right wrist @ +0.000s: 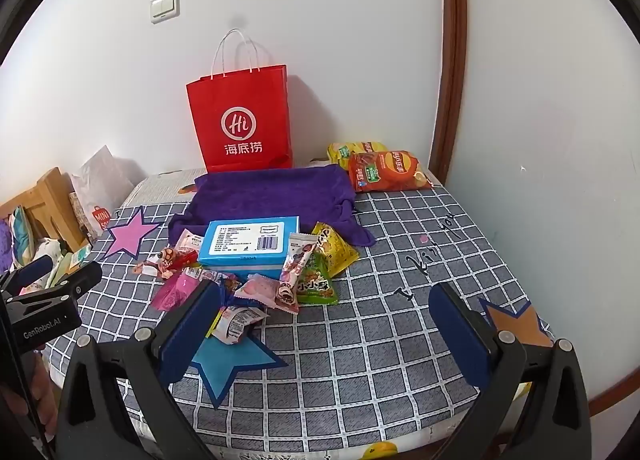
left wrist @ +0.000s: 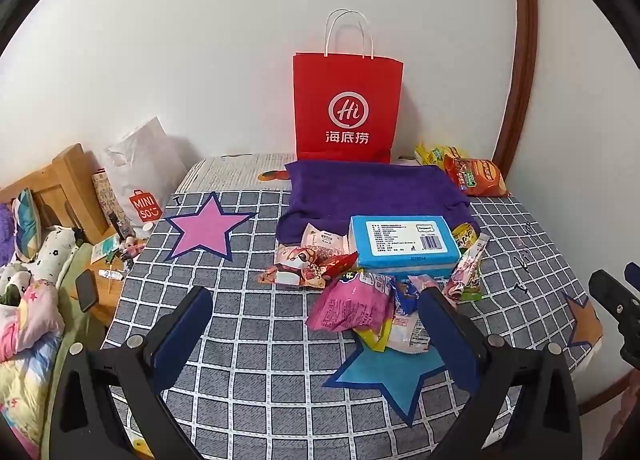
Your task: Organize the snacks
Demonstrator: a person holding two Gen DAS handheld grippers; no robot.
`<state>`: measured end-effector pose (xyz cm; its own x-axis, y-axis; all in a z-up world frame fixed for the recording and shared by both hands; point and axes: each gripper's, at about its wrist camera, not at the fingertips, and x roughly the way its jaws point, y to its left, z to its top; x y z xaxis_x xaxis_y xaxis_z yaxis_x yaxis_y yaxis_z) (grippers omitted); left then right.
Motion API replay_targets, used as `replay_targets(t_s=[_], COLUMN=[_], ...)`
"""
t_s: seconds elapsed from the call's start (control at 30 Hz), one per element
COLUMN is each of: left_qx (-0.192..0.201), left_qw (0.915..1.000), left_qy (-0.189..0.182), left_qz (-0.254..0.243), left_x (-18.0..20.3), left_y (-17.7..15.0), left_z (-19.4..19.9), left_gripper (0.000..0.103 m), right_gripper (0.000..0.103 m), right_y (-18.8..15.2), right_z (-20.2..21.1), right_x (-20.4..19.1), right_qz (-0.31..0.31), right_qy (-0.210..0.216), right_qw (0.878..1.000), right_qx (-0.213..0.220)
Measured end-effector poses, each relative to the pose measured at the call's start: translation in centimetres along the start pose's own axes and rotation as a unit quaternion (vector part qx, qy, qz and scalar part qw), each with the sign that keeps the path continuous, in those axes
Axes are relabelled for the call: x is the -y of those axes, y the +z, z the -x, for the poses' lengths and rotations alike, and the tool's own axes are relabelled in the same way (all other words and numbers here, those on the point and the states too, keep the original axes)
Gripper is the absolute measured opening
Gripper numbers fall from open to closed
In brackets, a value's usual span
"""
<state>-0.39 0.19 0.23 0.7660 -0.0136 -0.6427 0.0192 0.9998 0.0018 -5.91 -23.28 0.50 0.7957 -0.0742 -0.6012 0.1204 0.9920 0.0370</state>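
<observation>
A pile of small snack packets [right wrist: 256, 292] lies in the middle of the checked cloth [right wrist: 380, 340], right in front of a blue box [right wrist: 250, 246], with two chip bags [right wrist: 384, 170] at the far right corner beside a red paper bag [right wrist: 244, 120]. The packets look light, soft and crinkly, so they may slip; pinching one by its flat sealed edge seems best. The left gripper [left wrist: 316, 336] and right gripper [right wrist: 332, 336] both tilt down over the near edge, spread wide and holding nothing.
</observation>
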Motion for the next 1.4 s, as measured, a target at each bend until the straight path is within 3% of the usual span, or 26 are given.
replay_targets(t_s=[1.4], left_qx=[0.007], left_qw=[0.9999], left_qy=[-0.013], left_qz=[-0.003], left_x=[0.49], left_y=[-0.07], left_z=[0.37], left_gripper=[0.103], right_gripper=[0.102], right_y=[-0.20], right_z=[0.06], right_x=[0.18], right_qz=[-0.007], right_qy=[0.005], right_qw=[1.000], right_qx=[0.001])
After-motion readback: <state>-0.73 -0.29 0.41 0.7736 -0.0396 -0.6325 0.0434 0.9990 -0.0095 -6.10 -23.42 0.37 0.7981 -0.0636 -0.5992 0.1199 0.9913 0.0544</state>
